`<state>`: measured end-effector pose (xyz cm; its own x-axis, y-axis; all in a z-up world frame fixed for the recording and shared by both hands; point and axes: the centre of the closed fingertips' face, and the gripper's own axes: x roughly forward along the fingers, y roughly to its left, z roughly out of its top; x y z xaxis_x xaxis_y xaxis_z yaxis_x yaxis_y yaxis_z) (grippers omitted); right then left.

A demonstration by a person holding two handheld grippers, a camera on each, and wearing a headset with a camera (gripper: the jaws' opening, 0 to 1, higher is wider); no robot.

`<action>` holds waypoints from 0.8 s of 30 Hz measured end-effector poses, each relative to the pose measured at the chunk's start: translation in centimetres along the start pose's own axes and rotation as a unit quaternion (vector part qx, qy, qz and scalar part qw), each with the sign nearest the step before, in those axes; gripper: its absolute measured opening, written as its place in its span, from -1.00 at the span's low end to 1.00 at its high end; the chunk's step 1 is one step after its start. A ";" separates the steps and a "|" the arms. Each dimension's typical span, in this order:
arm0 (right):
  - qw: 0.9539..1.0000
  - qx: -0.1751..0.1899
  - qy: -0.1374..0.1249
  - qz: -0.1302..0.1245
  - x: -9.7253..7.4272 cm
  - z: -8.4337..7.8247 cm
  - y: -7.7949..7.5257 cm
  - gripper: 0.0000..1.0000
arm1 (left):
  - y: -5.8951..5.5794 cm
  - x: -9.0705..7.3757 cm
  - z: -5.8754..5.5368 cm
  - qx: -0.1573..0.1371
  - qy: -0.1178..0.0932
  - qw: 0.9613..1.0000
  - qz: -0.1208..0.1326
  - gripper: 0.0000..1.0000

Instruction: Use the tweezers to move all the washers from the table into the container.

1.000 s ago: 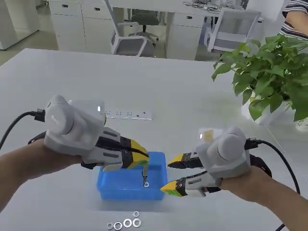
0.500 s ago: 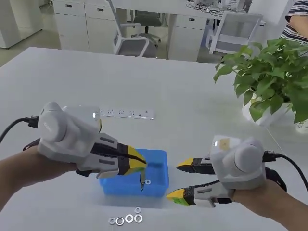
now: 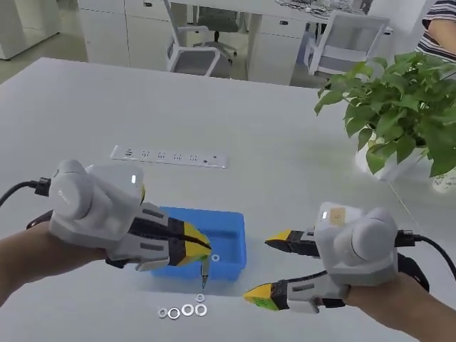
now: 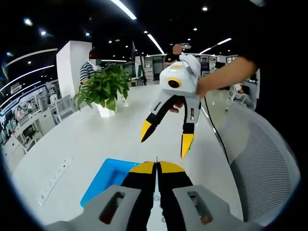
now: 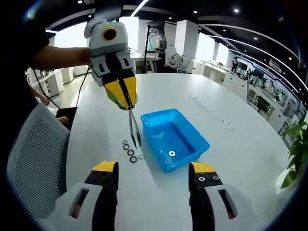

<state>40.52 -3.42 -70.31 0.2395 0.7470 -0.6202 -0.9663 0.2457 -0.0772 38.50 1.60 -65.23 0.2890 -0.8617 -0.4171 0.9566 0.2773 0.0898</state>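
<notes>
Left gripper: pale grey rounded housing; black fingers with yellow tips
Right gripper: same grey shell (a small light glows on top), black-and-yellow tips
Cables: black, one leaving each housing's rear

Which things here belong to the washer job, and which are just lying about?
Part of the job:
- tweezers, clamped in the left gripper
- washers on the table
- blue container, with a washer inside
- right gripper, open, holding nothing

Lying about:
- power strip
- potted plant
- office chairs
</notes>
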 end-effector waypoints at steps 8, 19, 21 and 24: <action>1.000 0.020 -0.010 -0.005 -0.3 -0.8 0.6 0.54 | -0.9 0.7 -0.6 -0.002 0.004 1.000 -0.006 -0.91; 0.999 0.030 -0.021 0.002 0.0 -1.2 1.5 0.90 | -1.4 1.4 -1.6 0.000 0.013 1.000 -0.015 -0.90; 0.999 0.030 -0.024 0.000 0.1 -1.1 1.6 0.98 | -1.5 1.5 -1.8 0.000 0.015 1.000 -0.016 -0.90; 0.999 0.034 -0.023 0.000 0.1 -1.3 1.6 1.00 | -1.6 1.5 -2.2 -0.003 0.016 1.000 -0.017 -0.90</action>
<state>38.87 -3.70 -71.49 0.2451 0.7740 -0.5839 -0.9580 0.2858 -0.0233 37.37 0.75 -67.98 0.2548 -0.8566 -0.4487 0.9656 0.2504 0.0703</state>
